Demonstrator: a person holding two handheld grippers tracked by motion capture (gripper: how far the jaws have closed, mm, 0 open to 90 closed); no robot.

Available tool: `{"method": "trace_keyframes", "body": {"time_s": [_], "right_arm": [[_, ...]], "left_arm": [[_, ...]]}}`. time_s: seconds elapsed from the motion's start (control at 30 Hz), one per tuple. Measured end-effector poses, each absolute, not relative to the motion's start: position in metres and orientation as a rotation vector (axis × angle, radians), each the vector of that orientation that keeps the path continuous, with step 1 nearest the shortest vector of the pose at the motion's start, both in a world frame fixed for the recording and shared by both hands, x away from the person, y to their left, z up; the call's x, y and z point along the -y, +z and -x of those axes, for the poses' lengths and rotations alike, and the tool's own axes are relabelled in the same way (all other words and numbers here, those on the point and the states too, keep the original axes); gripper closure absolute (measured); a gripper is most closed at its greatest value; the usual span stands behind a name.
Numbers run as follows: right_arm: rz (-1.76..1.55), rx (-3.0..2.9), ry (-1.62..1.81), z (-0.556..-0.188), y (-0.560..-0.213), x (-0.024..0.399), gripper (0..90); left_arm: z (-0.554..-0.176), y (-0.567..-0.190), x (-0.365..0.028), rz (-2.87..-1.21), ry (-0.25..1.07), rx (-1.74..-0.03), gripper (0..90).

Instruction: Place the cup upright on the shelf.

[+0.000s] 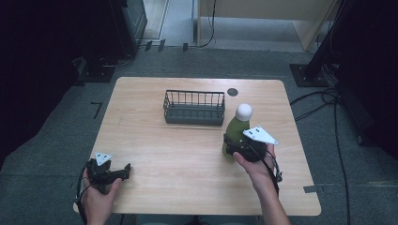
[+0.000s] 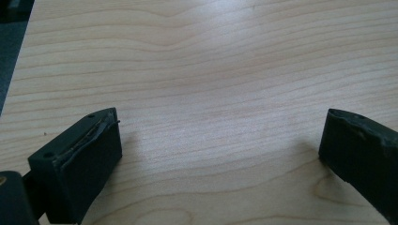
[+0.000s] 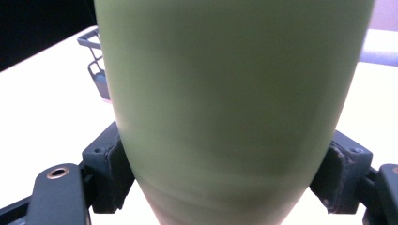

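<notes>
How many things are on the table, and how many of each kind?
Green bottle with a white cap, held in the right gripper: 1
Dark wire basket: 1
Grippers (the left gripper has open jaws): 2
Total: 4

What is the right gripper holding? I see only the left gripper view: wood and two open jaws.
Observer: The right gripper is shut on a green bottle; its pads press both sides.
Operator: Is the bottle upright?
Observer: Yes, roughly upright in the high view, with its white cap on top.
Operator: Is there any container near it?
Observer: A dark wire basket stands on the table just left of the bottle, apart from it.
</notes>
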State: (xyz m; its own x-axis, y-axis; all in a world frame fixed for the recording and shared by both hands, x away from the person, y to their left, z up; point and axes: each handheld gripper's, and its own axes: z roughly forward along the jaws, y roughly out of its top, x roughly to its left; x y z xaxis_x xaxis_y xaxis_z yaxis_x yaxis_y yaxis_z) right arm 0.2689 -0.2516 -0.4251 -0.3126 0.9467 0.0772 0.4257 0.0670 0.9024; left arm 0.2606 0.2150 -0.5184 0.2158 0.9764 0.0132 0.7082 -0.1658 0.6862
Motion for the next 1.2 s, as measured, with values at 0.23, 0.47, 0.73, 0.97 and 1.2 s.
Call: {"method": "trace_keyframes", "body": {"time_s": [0.23,0.47,0.73,0.97,1.2], "right_arm": [[-1.324,-1.769,1.261,-0.272,-0.419,0.234,20.3],[-1.29,-1.765,1.275,-0.278,-0.412,0.22,20.3],[-1.254,-1.727,1.294,-0.288,-0.404,0.208,20.3],[-1.232,-1.678,1.323,-0.292,-0.399,0.203,20.3],[-1.215,-1.628,1.34,-0.298,-0.386,0.2,20.3]], "left_arm": [[-0.261,-0.519,-0.215,-1.941,0.632,-1.551,0.1],[-0.261,-0.518,-0.215,-1.941,0.631,-1.552,0.1],[-0.261,-0.519,-0.215,-1.94,0.633,-1.551,0.1],[-0.261,-0.518,-0.215,-1.941,0.632,-1.551,0.2],[-0.261,-0.519,-0.215,-1.938,0.632,-1.552,0.1]]}}
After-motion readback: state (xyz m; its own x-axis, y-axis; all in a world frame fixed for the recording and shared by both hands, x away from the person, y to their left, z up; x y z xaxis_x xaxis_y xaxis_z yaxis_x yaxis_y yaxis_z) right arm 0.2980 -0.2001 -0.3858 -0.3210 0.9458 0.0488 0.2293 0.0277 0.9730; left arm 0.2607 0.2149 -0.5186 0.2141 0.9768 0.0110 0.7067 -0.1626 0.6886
